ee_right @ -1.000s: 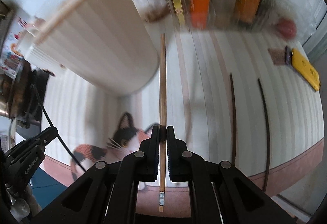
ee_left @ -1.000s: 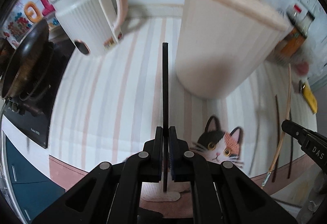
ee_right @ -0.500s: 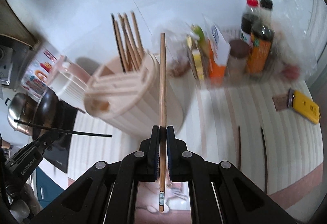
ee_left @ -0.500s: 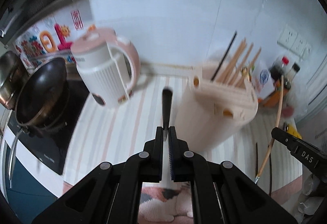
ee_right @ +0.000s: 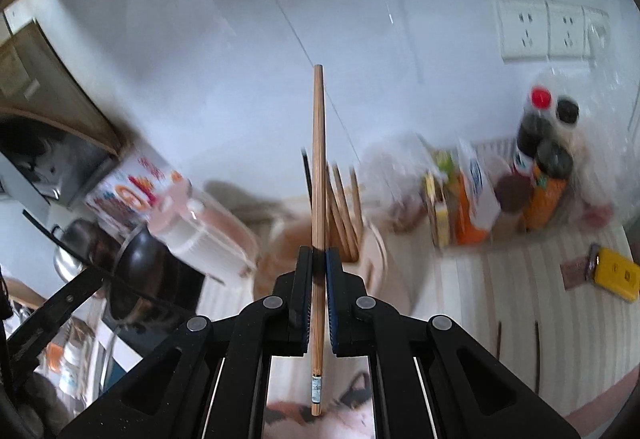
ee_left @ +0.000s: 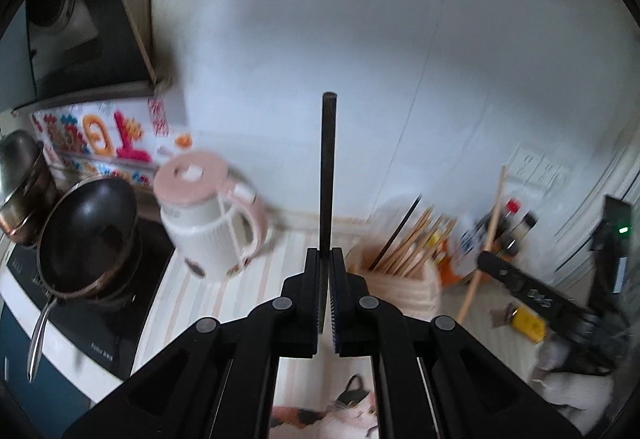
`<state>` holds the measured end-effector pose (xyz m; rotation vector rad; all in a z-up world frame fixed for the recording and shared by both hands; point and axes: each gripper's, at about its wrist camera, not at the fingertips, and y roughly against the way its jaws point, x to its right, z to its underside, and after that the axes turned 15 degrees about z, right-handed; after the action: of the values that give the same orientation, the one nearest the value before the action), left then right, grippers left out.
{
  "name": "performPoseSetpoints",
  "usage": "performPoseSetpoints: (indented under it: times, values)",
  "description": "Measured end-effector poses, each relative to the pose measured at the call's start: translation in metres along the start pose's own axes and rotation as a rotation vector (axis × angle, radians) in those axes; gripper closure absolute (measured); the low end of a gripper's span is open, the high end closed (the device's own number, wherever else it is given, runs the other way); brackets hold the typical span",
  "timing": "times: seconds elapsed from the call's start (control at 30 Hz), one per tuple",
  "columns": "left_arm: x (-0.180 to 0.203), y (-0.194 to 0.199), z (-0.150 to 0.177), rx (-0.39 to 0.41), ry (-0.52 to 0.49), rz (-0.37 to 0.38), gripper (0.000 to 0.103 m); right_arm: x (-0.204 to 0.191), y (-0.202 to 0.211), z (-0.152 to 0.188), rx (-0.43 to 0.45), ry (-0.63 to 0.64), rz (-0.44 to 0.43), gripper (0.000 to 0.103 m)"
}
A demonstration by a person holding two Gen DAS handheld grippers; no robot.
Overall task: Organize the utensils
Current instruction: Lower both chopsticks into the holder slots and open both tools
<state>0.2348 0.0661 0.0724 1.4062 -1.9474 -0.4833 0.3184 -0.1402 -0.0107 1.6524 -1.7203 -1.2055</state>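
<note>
Your left hand-held gripper [ee_left: 329,259] is matt black plastic, and the dark chopstick [ee_left: 328,175] pinched in it looks matt too. The chopstick [ee_right: 317,199] in your right hand-held gripper [ee_right: 318,259] is smooth light wood with visible grain and a paper band near its lower end. Beyond the left gripper's fingers, the kettle [ee_left: 212,223] looks like ribbed white and pink plastic; the pan [ee_left: 86,239] left of it is glossy dark metal.

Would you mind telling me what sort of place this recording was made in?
Most likely a home kitchen counter: a dark pan on a cooktop, a pink kettle, and sauce bottles by the wall sockets.
</note>
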Motion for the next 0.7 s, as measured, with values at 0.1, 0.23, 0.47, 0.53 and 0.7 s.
performPoseSetpoints:
  times: [0.1,0.23,0.47,0.53,0.7]
  values:
    - [0.013,0.006,-0.020,0.032,-0.019,0.032,0.101,-0.003,0.007,-0.021,0.068,-0.013,0.000,0.096]
    - [0.027,-0.002,-0.040,0.052,-0.035,0.070,0.101,-0.005,0.006,-0.044,0.149,-0.043,0.008,0.096]
    - [0.038,-0.056,-0.056,-0.038,-0.053,0.107,0.101,-0.006,-0.021,-0.063,0.252,-0.082,0.030,0.096]
    - [0.036,-0.076,-0.054,-0.073,-0.053,0.105,0.101,-0.006,-0.032,-0.063,0.264,-0.085,0.035,0.096]
    - [0.031,-0.114,-0.045,-0.157,-0.043,0.100,0.101,-0.004,-0.060,-0.055,0.280,-0.066,0.062,0.096]
